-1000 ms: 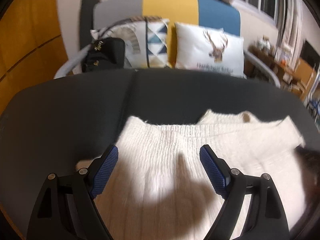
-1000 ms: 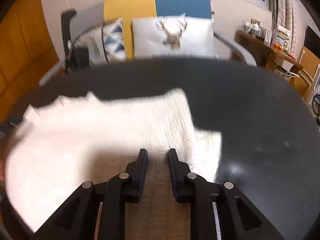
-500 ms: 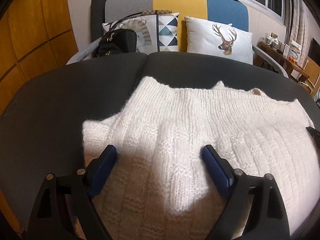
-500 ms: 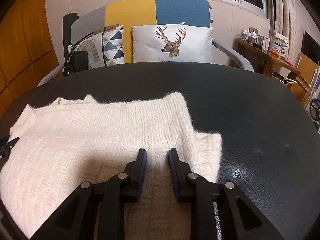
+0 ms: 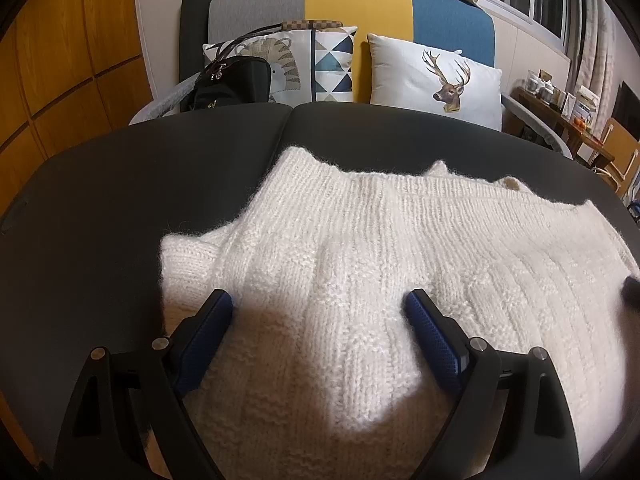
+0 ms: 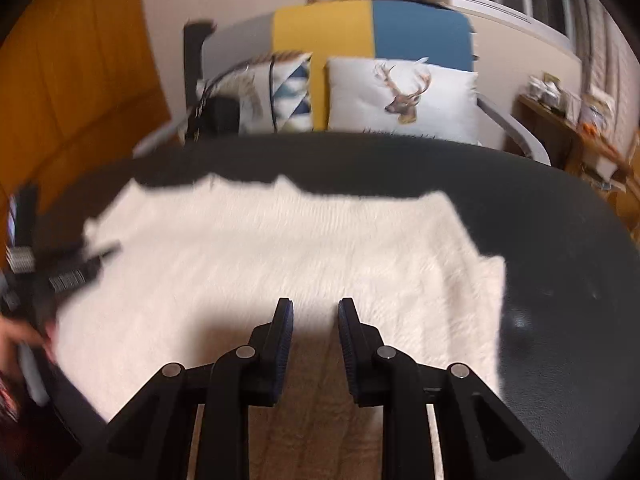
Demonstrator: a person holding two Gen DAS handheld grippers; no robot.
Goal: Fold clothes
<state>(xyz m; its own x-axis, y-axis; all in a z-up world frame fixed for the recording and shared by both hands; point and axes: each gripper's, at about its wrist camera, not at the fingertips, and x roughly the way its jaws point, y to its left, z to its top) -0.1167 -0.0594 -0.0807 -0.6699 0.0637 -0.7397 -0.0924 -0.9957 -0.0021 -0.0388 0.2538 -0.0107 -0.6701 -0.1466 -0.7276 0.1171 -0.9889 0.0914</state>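
Observation:
A white knit sweater (image 5: 400, 264) lies spread flat on the dark table (image 5: 120, 216), with a folded sleeve sticking out at its left edge. My left gripper (image 5: 316, 306) hovers low over the sweater's near left part. Its jaws stand wide open, the cloth lies under them and nothing is pinched. In the blurred right wrist view the sweater (image 6: 280, 256) fills the middle. My right gripper (image 6: 315, 304) is above its near edge, jaws only narrowly apart with nothing between them. The left gripper (image 6: 60, 276) and a hand (image 6: 16, 336) show at that view's left edge.
Behind the table stands a grey, yellow and blue sofa (image 5: 360, 4) with a deer cushion (image 5: 436, 76), a triangle-pattern cushion (image 5: 332, 64) and a black handbag (image 5: 228, 84). A cluttered side table (image 5: 560, 100) is at the far right. Wooden panels (image 5: 60, 60) are at the left.
The left gripper sank toward the sweater, then stayed still. The right gripper has slid left over the sweater in the last half second, blurring its view; its jaw gap is unchanged.

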